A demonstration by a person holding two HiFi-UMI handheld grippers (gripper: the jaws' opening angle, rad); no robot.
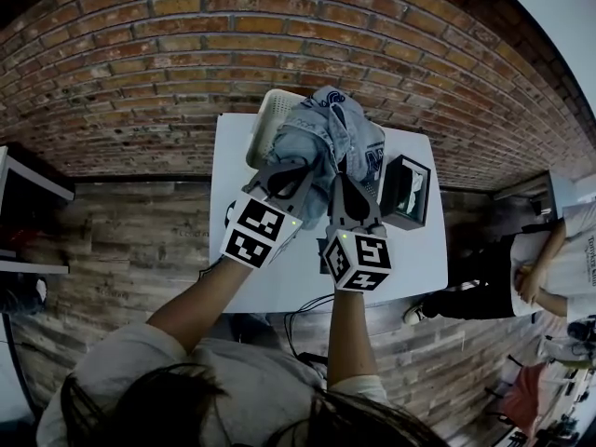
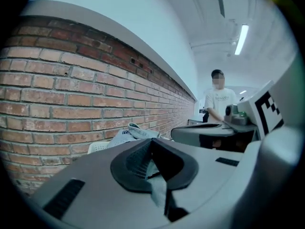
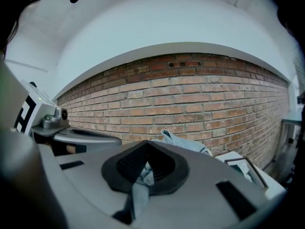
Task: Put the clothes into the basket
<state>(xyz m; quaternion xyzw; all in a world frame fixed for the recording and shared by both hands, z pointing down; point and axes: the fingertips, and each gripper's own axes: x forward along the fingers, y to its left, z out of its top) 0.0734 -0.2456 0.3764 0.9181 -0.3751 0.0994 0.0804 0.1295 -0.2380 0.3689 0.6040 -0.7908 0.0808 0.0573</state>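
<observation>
Left gripper [image 1: 307,170]: dark grey tapering jaw arms. Behind them sits a white marker cube [image 1: 261,231] with black square patterns and a small green light [image 1: 296,221] at one corner.

Right gripper [image 1: 343,182]: same build. Its second cube [image 1: 358,261] also carries black squares on white and a green dot.

Left gripper view: smooth grey shell [image 2: 95,194], black pads [image 2: 136,161] with a fine ribbed grid, and black rectangular slots [image 2: 64,198] set into the shell.

Right gripper view: matching grey body [image 3: 200,209] with the same ribbed black lining [image 3: 127,163].

Person: light grey short-sleeved shirt [image 1: 242,366].
</observation>
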